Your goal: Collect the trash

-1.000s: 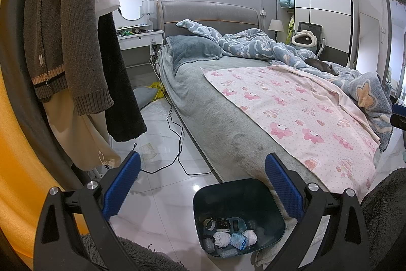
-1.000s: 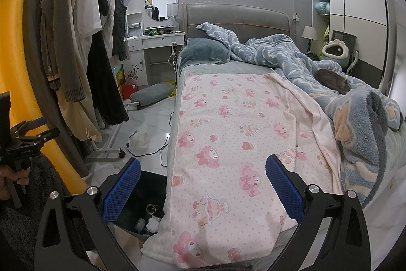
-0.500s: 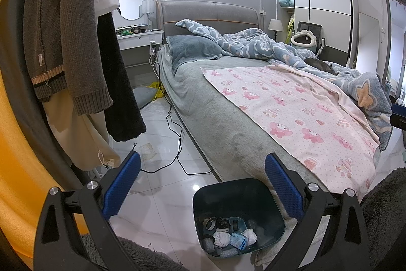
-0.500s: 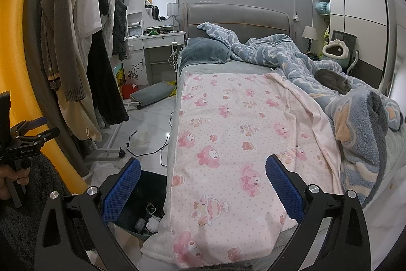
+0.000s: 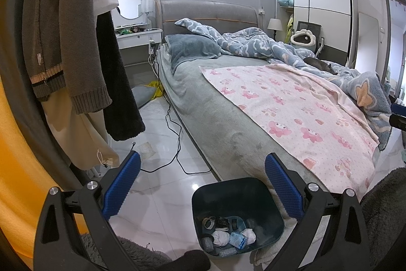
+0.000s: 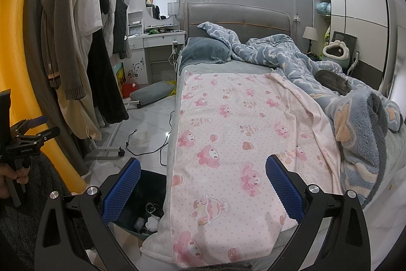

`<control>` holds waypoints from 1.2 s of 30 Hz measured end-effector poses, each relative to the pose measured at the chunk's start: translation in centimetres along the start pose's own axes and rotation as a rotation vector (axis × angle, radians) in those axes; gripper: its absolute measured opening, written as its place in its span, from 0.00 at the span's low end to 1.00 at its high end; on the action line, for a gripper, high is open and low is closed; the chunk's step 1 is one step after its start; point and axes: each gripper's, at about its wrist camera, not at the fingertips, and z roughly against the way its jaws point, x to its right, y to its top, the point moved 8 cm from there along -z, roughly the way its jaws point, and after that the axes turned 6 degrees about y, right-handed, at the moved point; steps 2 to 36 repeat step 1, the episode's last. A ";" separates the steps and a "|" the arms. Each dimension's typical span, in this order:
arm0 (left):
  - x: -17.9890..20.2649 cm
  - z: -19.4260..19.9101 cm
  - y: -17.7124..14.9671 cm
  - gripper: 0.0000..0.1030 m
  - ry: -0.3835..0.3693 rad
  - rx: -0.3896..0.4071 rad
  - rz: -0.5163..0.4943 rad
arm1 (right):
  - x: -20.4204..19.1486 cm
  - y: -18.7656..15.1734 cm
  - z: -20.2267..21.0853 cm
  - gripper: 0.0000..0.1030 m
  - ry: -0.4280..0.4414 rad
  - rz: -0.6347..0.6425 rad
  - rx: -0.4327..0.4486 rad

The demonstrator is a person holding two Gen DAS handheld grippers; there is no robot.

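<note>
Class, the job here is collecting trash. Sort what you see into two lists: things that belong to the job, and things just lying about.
Belongs to the job:
bin with trash already in it
crumpled paper on the floor
left gripper, open
right gripper, open

Just lying about:
pink blanket
blue duvet
cat on the bed
black cable
hanging clothes

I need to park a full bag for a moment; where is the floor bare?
Bare tile lies between the trash bin and the clothes rack. Farther up it is crowded: a black cable and a paper scrap beside the bed.
</note>
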 end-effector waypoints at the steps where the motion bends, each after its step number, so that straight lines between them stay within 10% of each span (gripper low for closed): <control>1: 0.1 0.1 -0.1 0.97 0.000 -0.001 0.001 | 0.0 0.0 0.0 0.97 -0.001 -0.001 0.000; 36: 0.1 0.1 -0.1 0.97 0.000 -0.001 0.001 | 0.0 0.0 0.0 0.97 -0.001 -0.001 0.000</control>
